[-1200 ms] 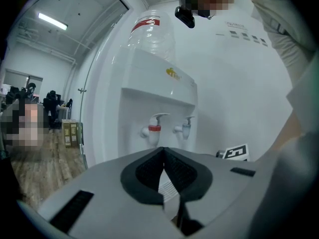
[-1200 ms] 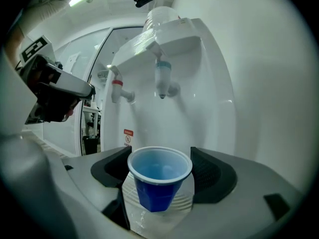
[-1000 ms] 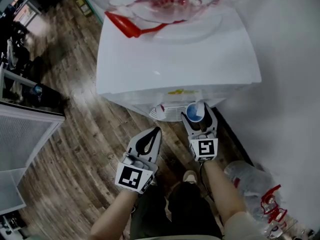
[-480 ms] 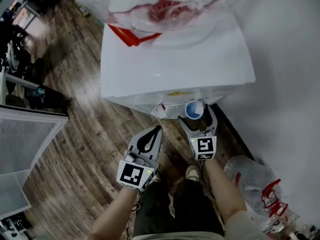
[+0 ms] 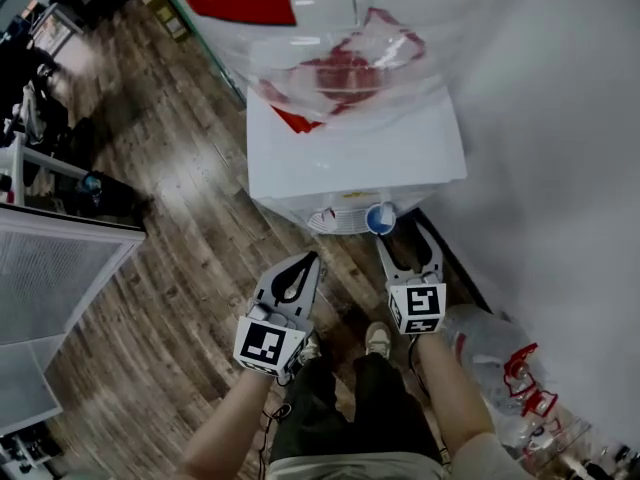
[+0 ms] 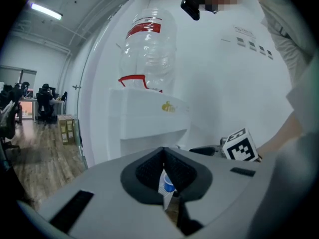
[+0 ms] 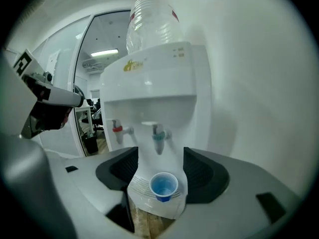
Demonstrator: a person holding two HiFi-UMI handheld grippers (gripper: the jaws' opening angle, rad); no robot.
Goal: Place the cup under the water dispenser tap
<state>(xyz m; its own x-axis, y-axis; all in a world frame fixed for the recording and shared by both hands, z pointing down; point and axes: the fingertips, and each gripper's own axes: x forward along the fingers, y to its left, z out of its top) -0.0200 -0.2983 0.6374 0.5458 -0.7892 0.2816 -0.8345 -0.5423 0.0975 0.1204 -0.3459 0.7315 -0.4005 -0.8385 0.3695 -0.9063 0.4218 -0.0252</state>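
Observation:
The blue cup (image 5: 380,218) stands upright on the white drip tray (image 5: 338,225) of the water dispenser (image 5: 350,158). In the right gripper view the cup (image 7: 163,186) sits right below the blue tap (image 7: 158,136), with the red tap (image 7: 117,129) to its left. My right gripper (image 5: 408,240) is open and drawn back from the cup; its jaws have just been closing with nothing between them. My left gripper (image 5: 312,260) hangs shut and empty to the left, short of the tray. Through its jaws the cup (image 6: 169,186) shows as a small blue spot.
A clear water bottle (image 5: 340,68) with red markings tops the dispenser. A second bottle (image 5: 500,368) lies on the floor at the right, against the white wall (image 5: 560,168). A grey cabinet (image 5: 50,268) stands left on the wooden floor. The person's shoe (image 5: 378,340) is below the grippers.
The right gripper, which was holding the cup at the tray, opened and let it go, then pulled back. Both grippers lifted and the dispenser now looks farther off.

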